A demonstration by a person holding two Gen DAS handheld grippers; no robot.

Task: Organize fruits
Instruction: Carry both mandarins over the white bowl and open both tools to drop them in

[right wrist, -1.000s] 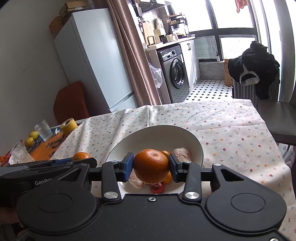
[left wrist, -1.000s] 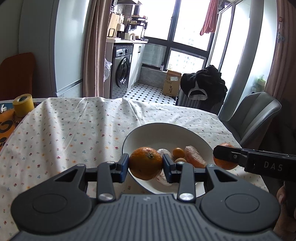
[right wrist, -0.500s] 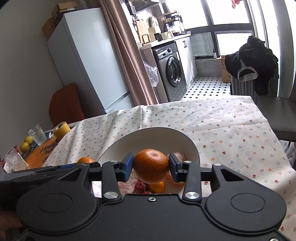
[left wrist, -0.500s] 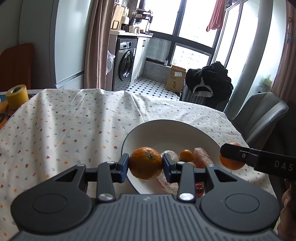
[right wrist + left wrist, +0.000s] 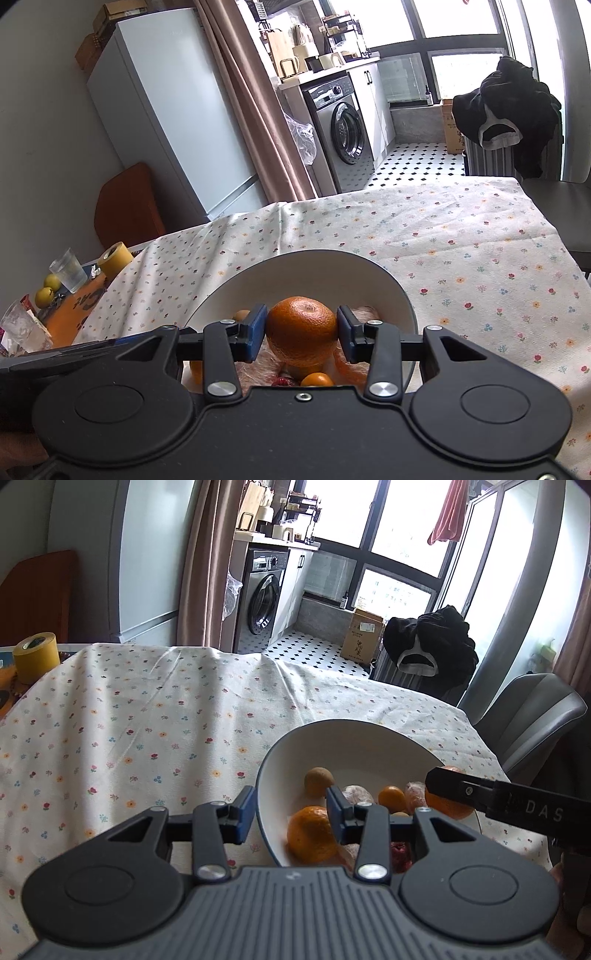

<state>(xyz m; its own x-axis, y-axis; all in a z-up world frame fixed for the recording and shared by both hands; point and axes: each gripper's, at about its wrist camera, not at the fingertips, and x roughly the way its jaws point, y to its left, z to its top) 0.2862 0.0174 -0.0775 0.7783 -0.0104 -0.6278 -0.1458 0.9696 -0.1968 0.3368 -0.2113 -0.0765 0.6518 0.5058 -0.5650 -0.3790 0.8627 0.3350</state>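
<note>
A person is holding two handheld grippers over a white bowl (image 5: 354, 738) on a floral tablecloth (image 5: 147, 720). The left gripper (image 5: 291, 812) is hanging with its jaws spread and empty; a mandarin (image 5: 312, 832) is lying in the bowl just below it, among smaller fruits. The right gripper (image 5: 301, 330) is clamping a second mandarin (image 5: 301, 334) above the bowl — stem end facing up and toward the camera, its short axis near upright. Dropped from here, it could be bouncing off the fruit underneath or rolling over the rim — the two tools are also working close enough to collide.
</note>
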